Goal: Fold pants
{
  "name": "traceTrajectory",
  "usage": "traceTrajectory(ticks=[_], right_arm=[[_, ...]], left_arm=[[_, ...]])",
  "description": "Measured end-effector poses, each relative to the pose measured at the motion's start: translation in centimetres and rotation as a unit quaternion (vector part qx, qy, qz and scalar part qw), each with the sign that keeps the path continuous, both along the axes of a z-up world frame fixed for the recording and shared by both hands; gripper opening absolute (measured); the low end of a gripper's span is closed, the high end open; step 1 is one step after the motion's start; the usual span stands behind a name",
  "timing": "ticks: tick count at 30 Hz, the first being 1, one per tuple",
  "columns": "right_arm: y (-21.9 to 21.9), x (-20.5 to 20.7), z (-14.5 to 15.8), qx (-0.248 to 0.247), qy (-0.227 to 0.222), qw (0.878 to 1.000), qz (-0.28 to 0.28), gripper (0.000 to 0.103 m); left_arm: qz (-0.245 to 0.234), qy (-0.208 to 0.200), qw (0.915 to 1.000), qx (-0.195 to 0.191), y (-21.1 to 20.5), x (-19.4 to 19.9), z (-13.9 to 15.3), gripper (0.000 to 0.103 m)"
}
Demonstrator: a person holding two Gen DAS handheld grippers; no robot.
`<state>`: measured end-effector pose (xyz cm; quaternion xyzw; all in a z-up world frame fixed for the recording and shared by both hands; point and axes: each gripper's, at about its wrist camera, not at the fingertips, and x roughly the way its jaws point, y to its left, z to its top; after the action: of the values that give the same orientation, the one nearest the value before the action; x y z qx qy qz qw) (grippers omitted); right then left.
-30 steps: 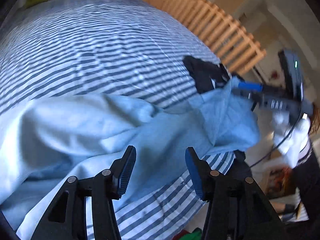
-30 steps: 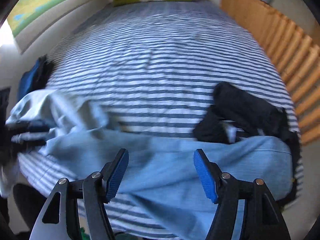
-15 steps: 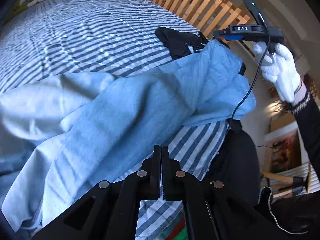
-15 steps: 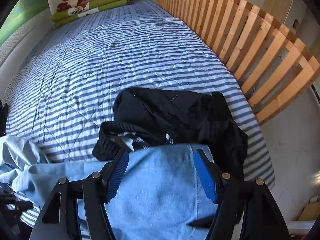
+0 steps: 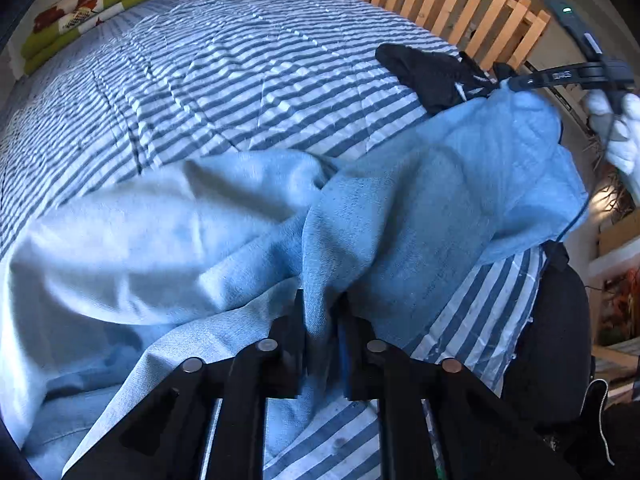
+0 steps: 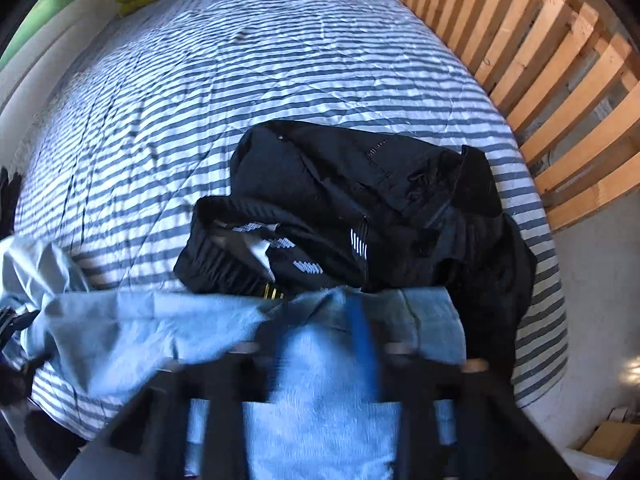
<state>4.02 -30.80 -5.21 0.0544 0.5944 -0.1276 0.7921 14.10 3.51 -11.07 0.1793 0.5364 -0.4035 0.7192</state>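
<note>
Pants (image 5: 400,216) pinched between both steeply down-tilted grippers' jaws

We read no clear text, faint white lettering on the right tool (image 5: 560,76) too small to make out, white woven marks on the black garment (image 6: 360,208) illegible

free: striped bed (image 6: 280,60) beyond | blocked: black garment (image 6: 360,208), slatted rail (image 6: 560,80) right
</note>
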Motion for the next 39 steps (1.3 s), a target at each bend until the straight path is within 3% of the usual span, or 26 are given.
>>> traceTrajectory(ticks=[4, 9, 12, 15, 18, 21, 22, 24, 25, 29, 32, 35, 36, 37, 39], right_arm=[[2.2, -2.3, 3.2, -0.034, -0.035, 0.998, 0.031, 0.006], [3.5, -6.6, 7.0, 0.010, -0.075, 0.995, 0.057, 0.006], [4.9, -9.3, 5.8, 0.025, -0.046, 0.996, 0.072, 0.006], [6.5, -12.1, 2.3, 0.045, 0.014, 0.994, 0.098, 0.007], [7.0, -14.1, 0.0, 0.049, 0.062, 0.991, 0.107, 0.012], [6.0, -14.2, 1.4, 0.051, 0.040, 0.994, 0.086, 0.020], [5.5, -13.5, 2.6, 0.045, 0.016, 0.996, 0.075, 0.030], [4.7, -11.9, 3.8, 0.033, -0.016, 0.997, 0.062, 0.048], [4.4, -10.6, 4.3, 0.033, -0.030, 0.997, 0.062, 0.049], [5.1, -5.1, 3.9, 0.035, -0.042, 0.996, 0.072, 0.049], [6.1, -2.3, 2.5, 0.016, -0.034, 0.996, 0.079, 0.049], [5.2, -1.0, 1.3, 0.046, -0.027, 0.997, 0.064, 0.049], [4.9, -0.9, 0.9, 0.046, -0.026, 0.996, 0.066, 0.049], [4.8, -0.6, 0.6, 0.041, -0.027, 0.997, 0.067, 0.049], [4.2, 0.0, -0.5, 0.049, -0.020, 0.996, 0.067, 0.049]], left_arm=[[-0.002, -0.010, 0.9996, -0.026, 1.3, -0.8, 1.7, 0.007], [-0.018, -0.006, 0.9986, -0.049, 4.8, -3.1, 5.2, 0.007], [-0.039, 0.031, 0.9980, -0.040, 7.0, -5.5, 4.9, 0.007], [-0.054, 0.066, 0.9963, -0.012, 8.2, -7.3, 3.8, 0.011], [-0.042, 0.079, 0.9960, -0.001, 9.1, -7.1, 4.0, 0.025], [-0.008, 0.057, 0.9978, -0.031, 9.7, -4.1, 6.5, 0.031], [0.002, 0.051, 0.9979, -0.039, 9.5, -3.1, 7.1, 0.032], [0.012, 0.023, 0.9985, -0.048, 8.2, -0.8, 8.3, 0.036], [0.016, 0.008, 0.9987, -0.049, 7.1, 0.1, 8.6, 0.037], [-0.037, 0.002, 0.9988, -0.032, 0.1, 2.2, 6.8, 0.038], [-0.096, -0.011, 0.9953, 0.010, -5.8, 1.7, 3.9, 0.039], [-0.152, -0.027, 0.9869, 0.048, -10.3, 0.7, 1.1, 0.052], [-0.164, -0.030, 0.9847, 0.052, -11.1, 0.3, 0.5, 0.061], [-0.171, -0.029, 0.9832, 0.057, -11.8, 0.2, -0.1, 0.065], [-0.178, -0.017, 0.9824, 0.055, -12.7, -0.2, -0.8, 0.061]])
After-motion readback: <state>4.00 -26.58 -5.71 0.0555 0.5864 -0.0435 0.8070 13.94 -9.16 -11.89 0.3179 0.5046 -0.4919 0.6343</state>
